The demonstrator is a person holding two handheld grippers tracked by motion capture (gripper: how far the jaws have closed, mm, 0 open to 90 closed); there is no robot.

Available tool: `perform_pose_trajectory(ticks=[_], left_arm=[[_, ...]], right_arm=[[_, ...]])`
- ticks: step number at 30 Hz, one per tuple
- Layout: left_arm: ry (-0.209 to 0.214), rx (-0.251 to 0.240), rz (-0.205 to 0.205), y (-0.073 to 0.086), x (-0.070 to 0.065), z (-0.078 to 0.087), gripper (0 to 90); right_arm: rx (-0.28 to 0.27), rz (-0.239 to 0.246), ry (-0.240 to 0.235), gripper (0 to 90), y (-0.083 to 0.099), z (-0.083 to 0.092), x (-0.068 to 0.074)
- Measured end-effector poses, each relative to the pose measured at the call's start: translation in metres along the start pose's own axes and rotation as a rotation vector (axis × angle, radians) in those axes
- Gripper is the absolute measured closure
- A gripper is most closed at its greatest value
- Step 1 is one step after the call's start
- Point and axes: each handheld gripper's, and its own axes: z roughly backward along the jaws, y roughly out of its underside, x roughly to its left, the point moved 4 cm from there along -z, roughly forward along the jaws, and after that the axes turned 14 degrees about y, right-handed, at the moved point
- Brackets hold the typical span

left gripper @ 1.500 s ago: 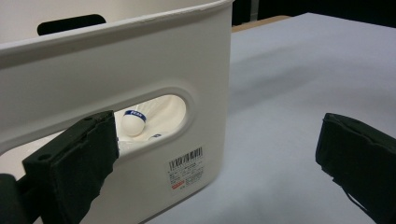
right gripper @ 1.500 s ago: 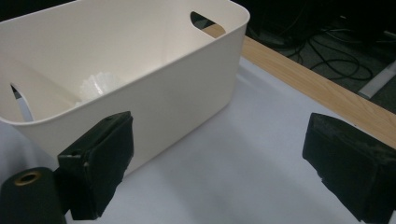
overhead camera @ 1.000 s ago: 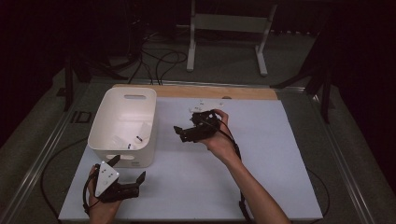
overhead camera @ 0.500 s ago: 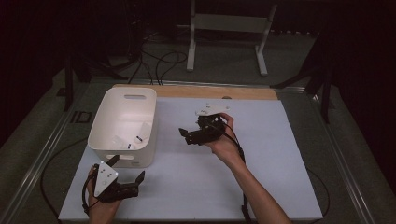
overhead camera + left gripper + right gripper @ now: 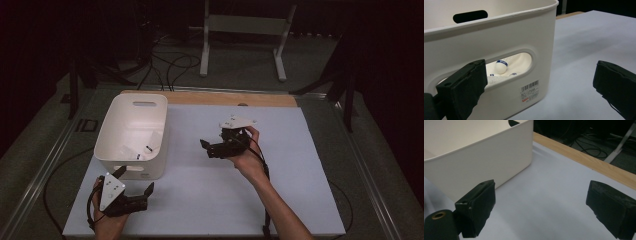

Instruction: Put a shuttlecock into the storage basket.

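A white plastic bin (image 5: 131, 116) stands at the left of the pale table top (image 5: 215, 200). Small white bottles with blue labels (image 5: 501, 66) lie inside it, seen through the handle slot in the left gripper view. My left gripper (image 5: 136, 183) is held just in front of the bin's near wall (image 5: 499, 37), open, nothing between its jaws (image 5: 539, 85). My right gripper (image 5: 206, 148) is over the middle of the table, to the right of the bin, pointing toward the bin wall (image 5: 474, 157). It is open and empty (image 5: 541, 205).
A wooden strip (image 5: 225, 98) runs along the table's far edge (image 5: 584, 160). Beyond it on the floor are a white metal stand (image 5: 245, 30) and dark cables (image 5: 170, 62). Bare table top spreads right of the bin.
The right gripper has drifted a little to the right, away from the bin. The left gripper has stayed about where it was.
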Motion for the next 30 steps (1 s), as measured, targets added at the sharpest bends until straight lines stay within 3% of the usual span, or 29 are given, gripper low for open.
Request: perform_pose_trajectory(ticks=[23, 30], left_arm=[[-0.016, -0.011, 0.012, 0.000, 0.004, 0.004, 0.1], [-0.020, -0.018, 0.016, -0.001, 0.004, 0.004, 0.2]], right_arm=[[-0.033, -0.084, 0.071, 8.9, 0.032, 0.024, -0.028], [-0.045, -0.082, 0.102, 8.9, 0.042, 0.032, -0.031]])
